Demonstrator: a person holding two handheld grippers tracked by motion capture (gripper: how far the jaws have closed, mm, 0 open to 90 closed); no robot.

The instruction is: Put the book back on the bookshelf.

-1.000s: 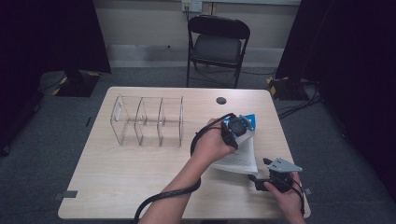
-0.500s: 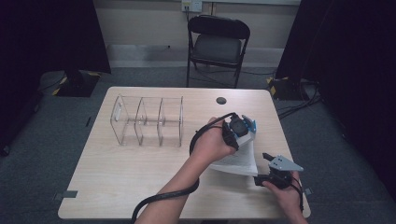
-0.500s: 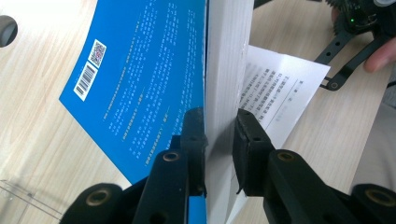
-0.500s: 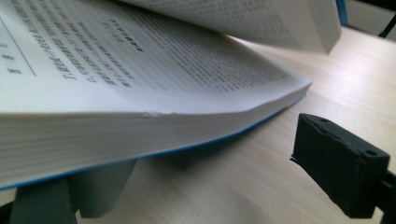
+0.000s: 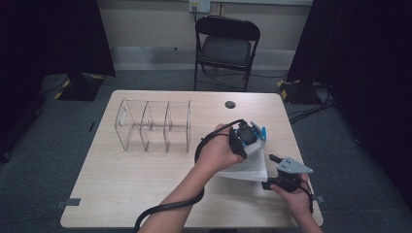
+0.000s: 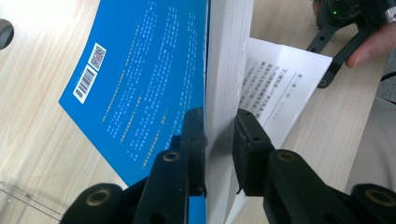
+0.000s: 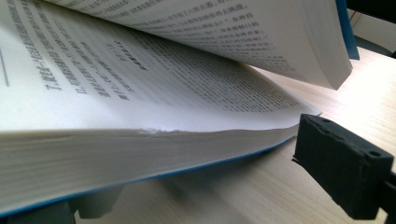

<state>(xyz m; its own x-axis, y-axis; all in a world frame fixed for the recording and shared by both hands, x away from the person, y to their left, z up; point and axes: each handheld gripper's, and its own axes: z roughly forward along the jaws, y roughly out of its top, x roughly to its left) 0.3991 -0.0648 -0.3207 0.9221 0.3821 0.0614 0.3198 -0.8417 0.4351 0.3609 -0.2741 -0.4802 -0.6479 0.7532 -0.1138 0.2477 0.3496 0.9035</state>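
Note:
A book with a blue cover lies open at the table's right side, its printed pages spread flat toward me. My left gripper is shut on the raised block of pages and back cover, holding it up on edge. My right gripper sits low at the book's near right corner. Its jaws stand wide apart, one fingertip beside the flat stack of pages and the other under that stack's edge. The right gripper also appears beyond the white page.
A clear acrylic rack with three compartments stands at the table's left middle. A small black disc lies near the far edge. A black folding chair stands behind the table. The left gripper's cable trails off the front edge.
The left gripper has shifted slightly right and down with the lifted pages, so less blue cover shows. The right gripper has edged up closer to the book's corner.

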